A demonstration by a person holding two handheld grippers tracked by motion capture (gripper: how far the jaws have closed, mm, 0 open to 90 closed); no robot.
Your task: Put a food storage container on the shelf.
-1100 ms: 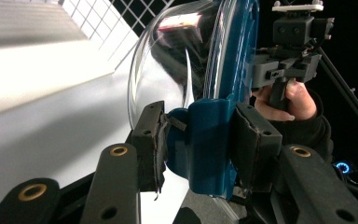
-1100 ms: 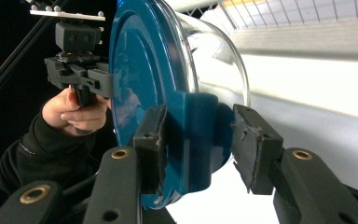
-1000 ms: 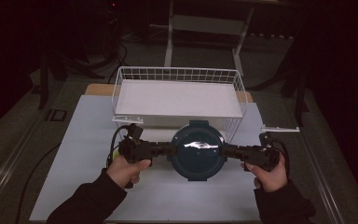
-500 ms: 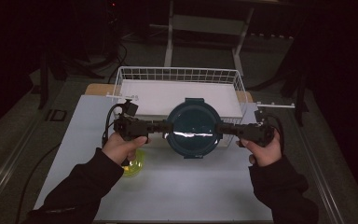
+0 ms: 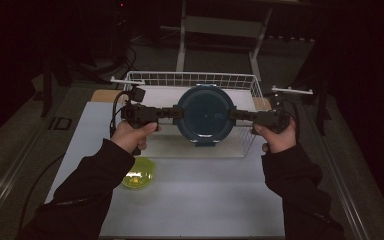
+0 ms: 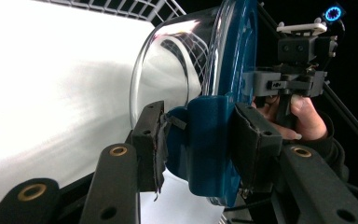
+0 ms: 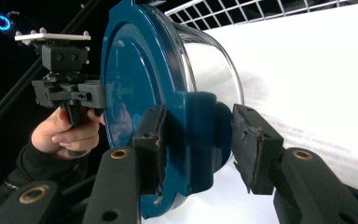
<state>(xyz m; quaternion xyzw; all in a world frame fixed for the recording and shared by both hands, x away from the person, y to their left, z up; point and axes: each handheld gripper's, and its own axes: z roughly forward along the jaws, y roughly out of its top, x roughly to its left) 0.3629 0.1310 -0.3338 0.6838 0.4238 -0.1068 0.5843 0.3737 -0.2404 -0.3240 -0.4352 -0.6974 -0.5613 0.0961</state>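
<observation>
Container (image 5: 204, 113) level, lid up — L tongs (image 5: 176, 113) & R tongs (image 5: 232, 114) clamp its side latches.

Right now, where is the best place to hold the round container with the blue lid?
Grip the container by the blue latch tabs at opposite sides of its lid, coming level from left and right. The glass body is round and smooth; the tabs give flat faces.

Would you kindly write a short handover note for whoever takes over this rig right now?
Left claw: shut on the left latch tab of the lidded container.
Right claw: on the opposite tab; one pad presses the lid side, the other looks slightly off.
Container: held level in the air over the front of the white wire basket.
Yellow bowl: on the table, near left.
Left: probably lower the container into the basket, then release.
</observation>
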